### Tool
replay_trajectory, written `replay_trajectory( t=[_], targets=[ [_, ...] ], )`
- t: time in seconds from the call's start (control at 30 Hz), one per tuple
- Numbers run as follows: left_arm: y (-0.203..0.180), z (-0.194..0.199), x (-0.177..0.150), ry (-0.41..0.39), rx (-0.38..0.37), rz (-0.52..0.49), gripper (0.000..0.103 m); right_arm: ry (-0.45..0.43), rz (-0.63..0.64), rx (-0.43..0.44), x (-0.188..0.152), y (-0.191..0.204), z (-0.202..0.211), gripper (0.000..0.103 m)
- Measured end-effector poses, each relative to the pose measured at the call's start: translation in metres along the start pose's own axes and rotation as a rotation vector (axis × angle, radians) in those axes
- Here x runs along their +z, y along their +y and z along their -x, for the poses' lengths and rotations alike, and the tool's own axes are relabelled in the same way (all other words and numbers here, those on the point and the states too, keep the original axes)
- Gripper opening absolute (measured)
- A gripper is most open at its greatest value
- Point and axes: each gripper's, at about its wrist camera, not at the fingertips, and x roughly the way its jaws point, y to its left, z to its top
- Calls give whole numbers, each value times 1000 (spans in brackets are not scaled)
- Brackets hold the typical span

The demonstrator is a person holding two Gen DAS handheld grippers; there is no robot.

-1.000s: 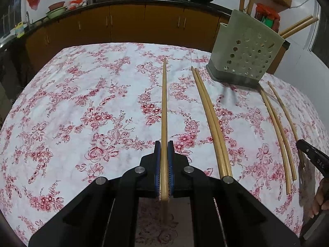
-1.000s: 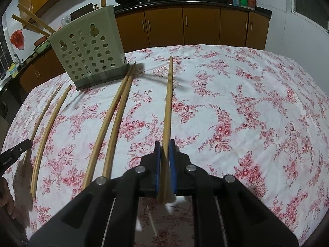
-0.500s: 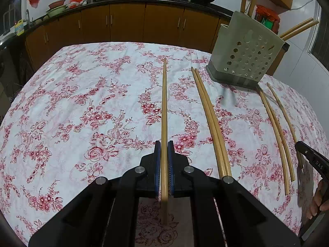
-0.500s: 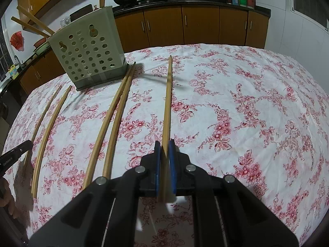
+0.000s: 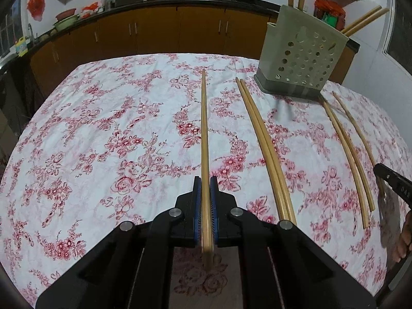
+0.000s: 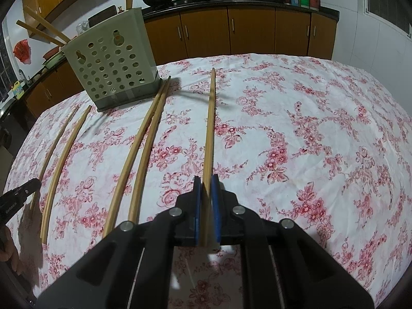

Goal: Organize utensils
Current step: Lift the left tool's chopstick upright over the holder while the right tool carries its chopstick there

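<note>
- My left gripper [image 5: 205, 188] was clamped on one bamboo chopstick [image 5: 204, 128] near its thick end — tip pointing toward the table's far edge.
- My right gripper [image 6: 206, 188] pinched another chopstick [image 6: 209, 123] the same way, likely for tipping it into the holder.
- The perforated utensil holder [image 6: 113, 69] stood near the far edge of the floral tablecloth [image 6: 309, 128], some chopsticks already inside.
- Two loose pairs [image 6: 139, 154] lay between the grippers — apparently next.

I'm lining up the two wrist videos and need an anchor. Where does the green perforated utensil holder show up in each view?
Left wrist: the utensil holder stands upper right, on the tablecloth's far edge.
Right wrist: the utensil holder stands upper left, tilted by the lens.
Shared landmark: the pair of chopsticks lying together beside the holder's base, pointing toward the camera.
</note>
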Motion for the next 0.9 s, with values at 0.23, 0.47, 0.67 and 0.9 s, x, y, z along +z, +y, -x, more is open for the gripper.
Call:
replay_trajectory(
  t=[0.23, 0.47, 0.67, 0.9],
  targets=[
    [0, 1, 0, 4, 2, -16, 8, -10, -7, -1, 1, -2, 4, 9],
    [1, 28, 25, -89, -19, 9, 8, -140, -28, 15, 26, -7, 42, 8],
    [4, 71, 58, -237, -50, 55, 7, -290, -50, 40, 52, -11, 84, 8],
    [5, 107, 82, -358, -71, 74, 7, -393, -56, 53, 68, -10, 111, 8]
  ],
)
